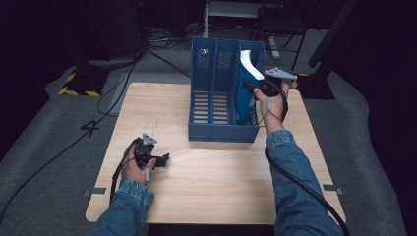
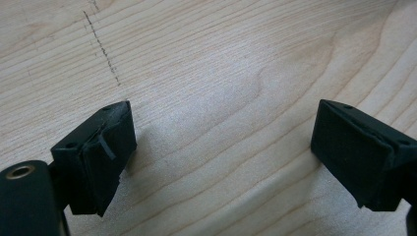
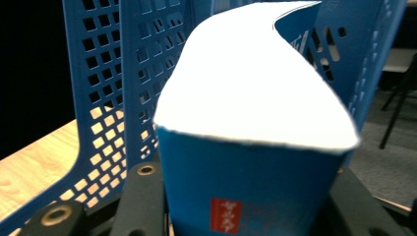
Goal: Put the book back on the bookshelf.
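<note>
A blue three-slot file rack (image 1: 216, 105) stands on the wooden table (image 1: 216, 182). A blue-covered book with white pages (image 1: 247, 83) sits tilted in the rack's rightmost slot. My right gripper (image 1: 252, 87) is shut on the book's near edge; in the right gripper view the book (image 3: 255, 147) bulges between the two black jaws, its red label low on the cover, the rack wall (image 3: 113, 93) behind it. My left gripper (image 1: 164, 160) rests low over the table's left front, open, nothing between its fingers (image 2: 98, 152).
The rack's left and middle slots (image 1: 210, 105) hold nothing. A pencil line (image 2: 101, 46) marks the bare wood ahead of the left gripper. Cables (image 1: 123, 78) and stand legs lie on the grey floor beyond the table's far edge.
</note>
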A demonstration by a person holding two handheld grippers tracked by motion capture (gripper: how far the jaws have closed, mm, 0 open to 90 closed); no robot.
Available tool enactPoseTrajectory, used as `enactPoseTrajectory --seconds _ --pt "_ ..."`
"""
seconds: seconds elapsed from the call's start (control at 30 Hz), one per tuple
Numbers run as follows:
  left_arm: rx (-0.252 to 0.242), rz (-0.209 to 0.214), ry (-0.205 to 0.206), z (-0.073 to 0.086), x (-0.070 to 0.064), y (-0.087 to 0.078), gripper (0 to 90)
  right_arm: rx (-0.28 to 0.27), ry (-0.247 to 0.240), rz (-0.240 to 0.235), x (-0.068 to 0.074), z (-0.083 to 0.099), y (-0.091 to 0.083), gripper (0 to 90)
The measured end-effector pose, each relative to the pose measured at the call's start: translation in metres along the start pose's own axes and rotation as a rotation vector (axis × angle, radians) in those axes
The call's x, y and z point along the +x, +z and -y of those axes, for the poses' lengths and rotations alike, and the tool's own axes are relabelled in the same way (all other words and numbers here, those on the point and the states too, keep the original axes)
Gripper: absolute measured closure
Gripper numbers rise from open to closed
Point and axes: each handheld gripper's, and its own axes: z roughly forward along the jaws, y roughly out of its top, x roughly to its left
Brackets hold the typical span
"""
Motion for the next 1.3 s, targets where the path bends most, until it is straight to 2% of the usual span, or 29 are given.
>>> enactPoseTrajectory --seconds 0.17,0.27,0.33,0.4,0.53,0.63,0.73,0.93,1.03,1.1,1.17,1.2,1.3 --pt "0.000 0.000 0.000 0.000 0.000 0.000 10.4 -0.020 0.001 0.043 0.005 0.001 0.006 59.4" --pt "0.000 0.001 -0.001 0.000 0.000 0.000 10.4 -0.027 0.006 0.081 0.005 -0.002 0.018 59.5" --pt "0.000 0.001 0.000 0.000 0.000 0.000 10.4 -0.014 0.014 0.084 0.006 -0.005 0.025 58.4" --pt "0.000 0.001 -0.001 0.000 0.000 0.000 10.4 -0.004 -0.006 0.093 0.010 -0.007 0.028 57.6" --pt "0.000 0.000 0.000 0.000 0.000 0.000 10.4 -0.005 -0.004 0.099 0.009 -0.005 0.026 55.1" --pt "0.000 0.001 0.000 0.000 0.000 0.000 10.4 0.016 -0.022 0.096 0.008 -0.006 0.022 49.5" --pt "0.000 0.000 0.000 0.000 0.000 0.000 10.4 0.016 -0.022 0.073 0.008 -0.012 0.013 37.2" --pt "0.000 0.000 0.000 0.000 0.000 0.000 10.5 0.022 -0.018 0.013 0.007 -0.018 -0.010 27.2" --pt "0.003 0.004 0.005 0.000 0.000 -0.001 10.6 0.021 -0.030 0.002 0.008 -0.020 -0.023 26.7" --pt "0.003 0.012 0.012 0.002 0.000 -0.002 10.8 0.024 -0.041 -0.027 0.010 -0.021 -0.042 25.6" --pt "-0.002 0.019 0.013 0.002 0.001 -0.002 11.3 0.024 -0.047 -0.033 0.010 -0.022 -0.048 25.6" --pt "-0.002 0.019 0.015 0.003 0.001 -0.003 11.2 0.029 -0.059 -0.051 0.010 -0.022 -0.060 25.2" --pt "0.002 0.022 0.021 0.003 0.001 -0.003 11.2 0.039 -0.076 -0.071 0.012 -0.022 -0.076 24.5"
